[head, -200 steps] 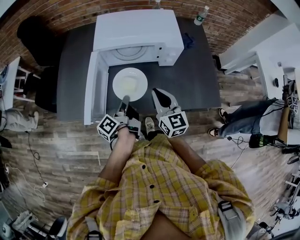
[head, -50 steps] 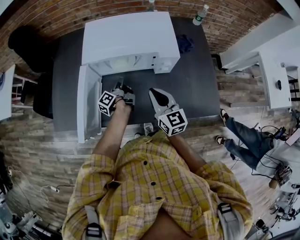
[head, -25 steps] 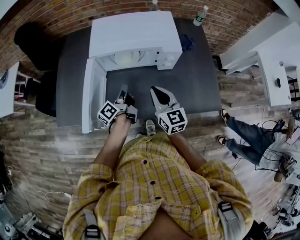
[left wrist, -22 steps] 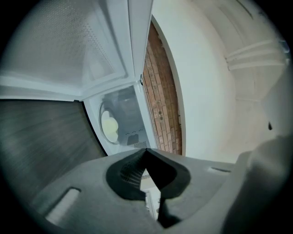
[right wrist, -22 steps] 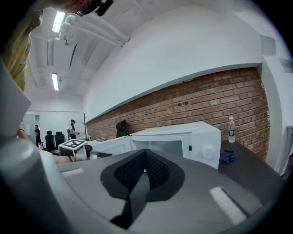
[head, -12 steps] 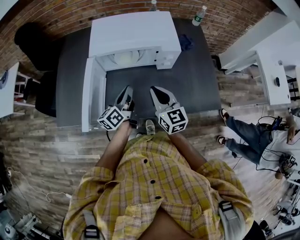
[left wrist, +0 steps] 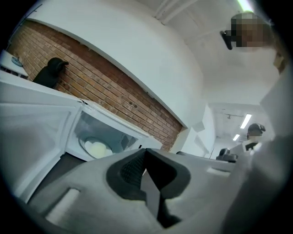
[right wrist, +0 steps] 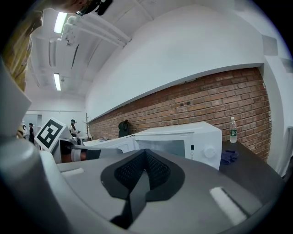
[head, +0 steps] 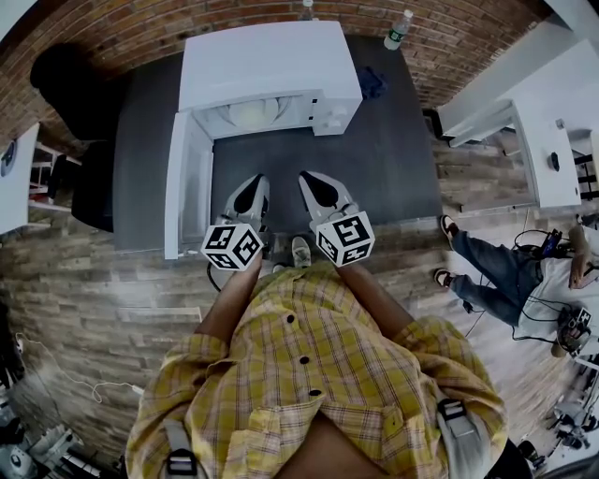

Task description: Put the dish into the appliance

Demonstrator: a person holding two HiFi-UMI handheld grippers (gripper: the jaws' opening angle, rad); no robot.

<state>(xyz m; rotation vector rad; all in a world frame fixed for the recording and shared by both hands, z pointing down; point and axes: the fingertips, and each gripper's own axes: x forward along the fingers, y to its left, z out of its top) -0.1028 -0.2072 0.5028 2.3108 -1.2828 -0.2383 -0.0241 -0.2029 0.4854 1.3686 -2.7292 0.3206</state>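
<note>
Dish sits in microwave; door open, probably left to shut. Left gripper and right gripper: jaws together, empty.

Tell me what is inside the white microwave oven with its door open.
The white round plate lies on the cavity floor of the white microwave oven. Nothing else shows inside; the oven's top covers the cavity's rear in the head view.

On my dark tabletop, a water bottle stands by the brick wall, with a blue cloth near it.
</note>
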